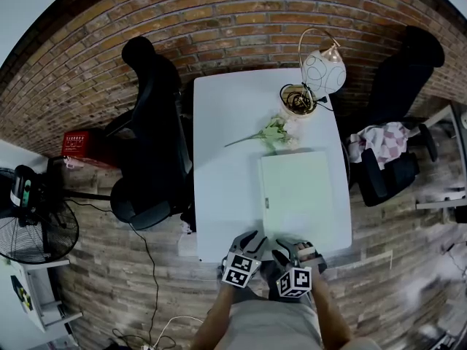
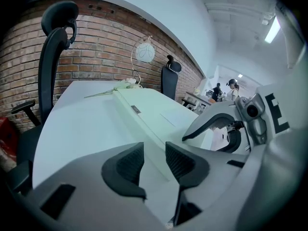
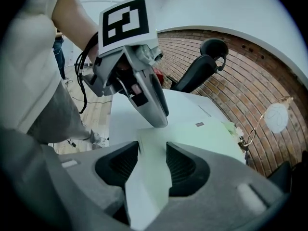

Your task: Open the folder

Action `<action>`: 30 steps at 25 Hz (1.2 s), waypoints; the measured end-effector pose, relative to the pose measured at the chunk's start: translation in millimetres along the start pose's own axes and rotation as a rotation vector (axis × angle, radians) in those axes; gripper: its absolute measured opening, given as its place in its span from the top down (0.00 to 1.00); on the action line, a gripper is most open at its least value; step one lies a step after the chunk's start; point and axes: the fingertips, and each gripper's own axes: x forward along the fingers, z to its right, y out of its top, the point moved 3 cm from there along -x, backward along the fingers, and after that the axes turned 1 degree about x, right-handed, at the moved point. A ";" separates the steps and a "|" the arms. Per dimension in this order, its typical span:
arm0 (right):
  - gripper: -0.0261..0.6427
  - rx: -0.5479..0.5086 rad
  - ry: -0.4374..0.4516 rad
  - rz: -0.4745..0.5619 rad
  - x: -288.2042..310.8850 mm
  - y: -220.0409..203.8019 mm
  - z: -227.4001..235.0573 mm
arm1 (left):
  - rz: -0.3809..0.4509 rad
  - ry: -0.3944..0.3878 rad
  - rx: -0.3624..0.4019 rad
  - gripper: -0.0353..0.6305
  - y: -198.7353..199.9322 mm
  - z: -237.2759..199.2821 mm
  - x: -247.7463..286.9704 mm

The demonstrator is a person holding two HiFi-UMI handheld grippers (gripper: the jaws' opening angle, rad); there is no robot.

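Right tongs (image 3: 152,153) straddle the folder (image 3: 207,138) at its near corner.
Spread wide, seemingly to pinch its cover; left tongs (image 2: 154,150), parted and empty, hover beside.

- A white table (image 1: 219,122) stood before a brick wall (image 1: 219,20).
- A lamp (image 1: 323,71) with a round white shade stood at the table's far end, and a flower sprig (image 1: 266,133) lay near it.
- One black chair (image 1: 149,152) stood beside the table.
- A checked cloth (image 1: 383,141) lay on the other chair (image 1: 408,71).

The folder (image 1: 299,192) is pale green, the table (image 1: 226,137) white, the wall (image 1: 219,20) red-brown brick, the nine o'clock chair (image 1: 153,144) black.
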 end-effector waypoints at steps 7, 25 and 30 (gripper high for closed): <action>0.74 -0.023 0.006 0.003 -1.2 -0.9 -3.5 | 0.002 0.001 -0.003 0.74 -1.5 1.7 0.1; 0.92 0.070 0.025 0.085 -20.3 10.2 1.3 | -0.005 0.000 0.004 0.74 -6.6 1.0 2.0; 0.93 0.097 -0.004 0.097 -26.2 14.3 3.4 | 0.002 -0.002 0.008 0.74 -3.5 1.1 -1.6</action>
